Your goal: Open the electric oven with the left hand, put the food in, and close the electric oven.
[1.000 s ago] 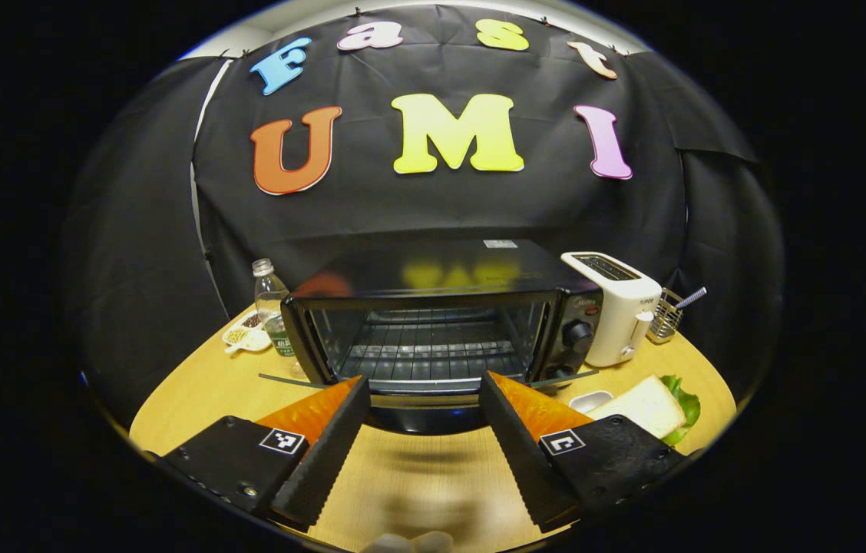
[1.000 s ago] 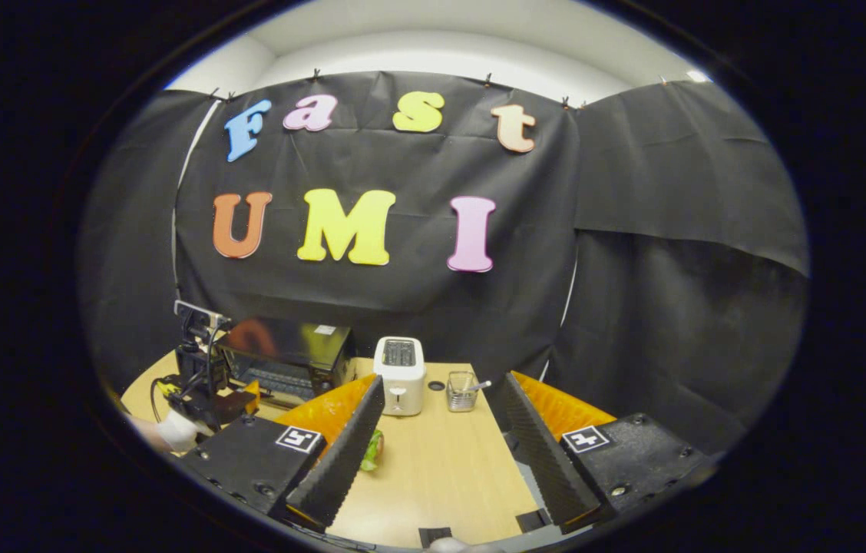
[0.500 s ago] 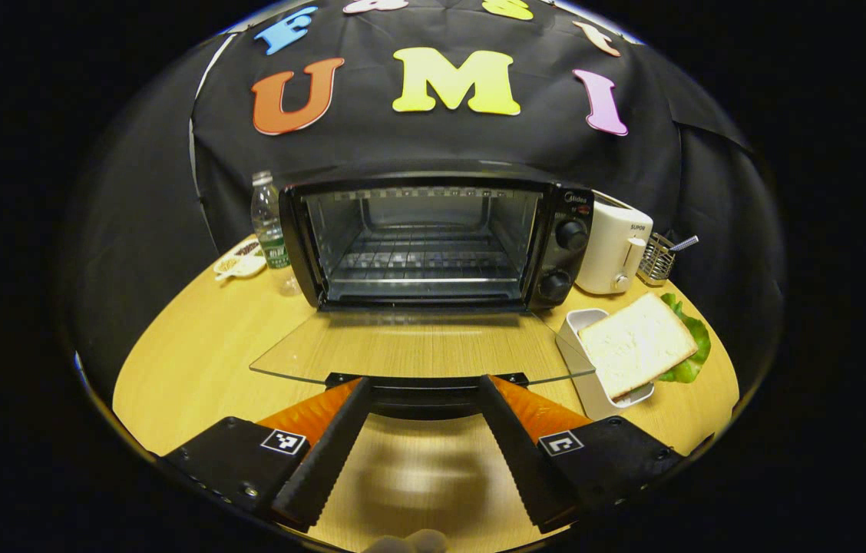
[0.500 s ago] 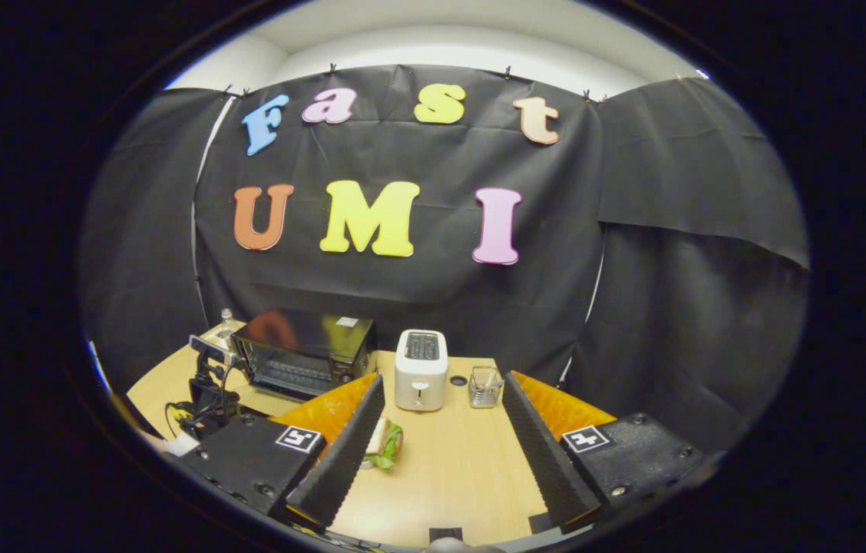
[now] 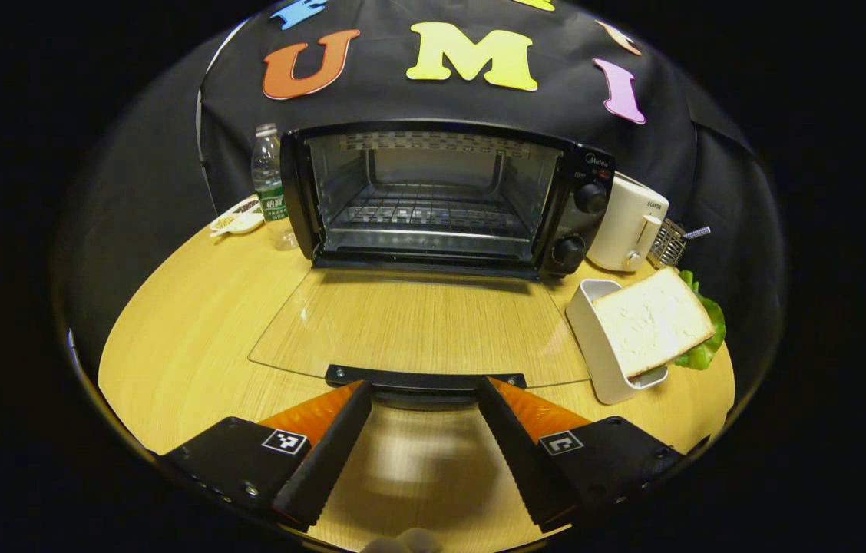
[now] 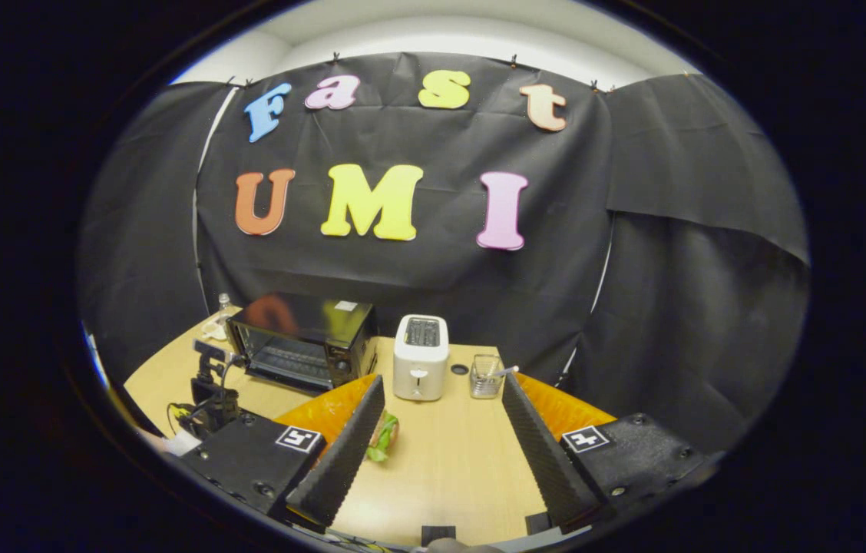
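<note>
My left gripper (image 5: pixel 424 395) has swung the oven (image 5: pixel 433 196) door (image 5: pixel 418 326) down flat onto the table (image 5: pixel 187 307), fingers spread beside its handle (image 5: pixel 425 378), so the sandwich (image 5: pixel 652 322), right of the oven, goes in next with my spread, empty right gripper (image 6: pixel 441 407).

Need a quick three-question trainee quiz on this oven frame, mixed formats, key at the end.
1. True or false: the oven door lies fully open, flat over the table.
2. Multiple choice: the sandwich sits (A) on the oven rack, (B) on a white tray right of the door, (C) in the toaster.
3. Fill in: between the left hand-held gripper fingers sits the door's ____.

Key: 1 true. 2 B. 3 handle; the fingers stand at its ends, and whether they press on it is unclear.
</note>
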The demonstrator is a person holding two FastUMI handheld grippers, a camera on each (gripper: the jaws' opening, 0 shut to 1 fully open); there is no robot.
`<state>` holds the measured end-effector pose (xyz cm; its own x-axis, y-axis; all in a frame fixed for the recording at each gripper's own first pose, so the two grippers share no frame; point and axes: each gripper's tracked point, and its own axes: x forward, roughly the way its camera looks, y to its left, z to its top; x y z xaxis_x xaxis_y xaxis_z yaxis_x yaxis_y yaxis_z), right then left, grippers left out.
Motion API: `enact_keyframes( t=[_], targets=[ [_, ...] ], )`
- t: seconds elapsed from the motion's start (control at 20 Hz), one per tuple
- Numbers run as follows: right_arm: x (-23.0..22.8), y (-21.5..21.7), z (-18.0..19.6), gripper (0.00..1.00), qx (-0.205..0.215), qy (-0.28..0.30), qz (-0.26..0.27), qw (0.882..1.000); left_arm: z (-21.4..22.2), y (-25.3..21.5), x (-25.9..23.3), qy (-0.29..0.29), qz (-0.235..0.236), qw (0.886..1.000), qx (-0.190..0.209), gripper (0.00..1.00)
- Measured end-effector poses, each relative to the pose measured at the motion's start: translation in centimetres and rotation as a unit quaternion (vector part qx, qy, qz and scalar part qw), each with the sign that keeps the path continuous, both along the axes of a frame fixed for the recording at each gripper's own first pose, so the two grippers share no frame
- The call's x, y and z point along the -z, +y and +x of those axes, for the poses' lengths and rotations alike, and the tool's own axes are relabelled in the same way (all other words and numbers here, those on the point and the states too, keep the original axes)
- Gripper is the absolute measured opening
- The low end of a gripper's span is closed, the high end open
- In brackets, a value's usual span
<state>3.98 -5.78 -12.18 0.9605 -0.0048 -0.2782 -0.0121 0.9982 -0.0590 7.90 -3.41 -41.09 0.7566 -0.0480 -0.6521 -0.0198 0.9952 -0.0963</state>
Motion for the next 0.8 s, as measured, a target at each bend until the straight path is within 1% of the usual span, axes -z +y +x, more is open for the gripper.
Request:
enact_keyframes(
  t=[0.1, 0.2, 0.3, 0.4, 0.55, 0.65, 0.7, 0.75, 0.8],
  targets=[
    [2.1, 0.4, 1.1, 0.99, -0.017, 0.009, 0.017, 1.000, 0.0, 0.7, -2.6, -0.030, 0.006, 1.000, -0.007, 0.93],
    [5.5, 0.8, 2.5, 0.99, -0.033, 0.034, 0.051, 0.998, -0.5, 1.6, -6.1, -0.059, 0.009, 0.998, -0.012, 0.94],
    [9.2, 1.4, 3.9, 0.99, -0.044, 0.059, 0.089, 0.993, -1.4, 2.5, -10.2, -0.092, 0.009, 0.996, -0.018, 0.93],
    [13.0, 1.5, 5.0, 0.99, -0.045, 0.086, 0.130, 0.987, -2.6, 3.6, -14.3, -0.121, 0.020, 0.992, -0.019, 0.93],
    [18.4, 2.5, 7.1, 0.98, -0.051, 0.135, 0.184, 0.972, -4.7, 4.5, -20.8, -0.169, 0.032, 0.985, -0.023, 0.93],
    [20.9, 3.9, 8.3, 0.98, -0.069, 0.164, 0.228, 0.957, -6.0, 4.9, -24.7, -0.196, 0.034, 0.980, -0.031, 0.93],
    [21.7, 5.0, 9.0, 0.98, -0.086, 0.171, 0.258, 0.947, -6.6, 5.1, -26.2, -0.203, 0.034, 0.978, -0.037, 0.93],
    [22.9, 5.7, 9.8, 0.88, -0.091, 0.183, 0.275, 0.940, -7.1, 5.1, -27.2, -0.207, 0.034, 0.977, -0.046, 0.93],
    [23.7, 6.1, 10.7, 0.87, -0.096, 0.191, 0.291, 0.933, -7.5, 5.3, -28.3, -0.211, 0.032, 0.975, -0.054, 0.93]
  ],
)
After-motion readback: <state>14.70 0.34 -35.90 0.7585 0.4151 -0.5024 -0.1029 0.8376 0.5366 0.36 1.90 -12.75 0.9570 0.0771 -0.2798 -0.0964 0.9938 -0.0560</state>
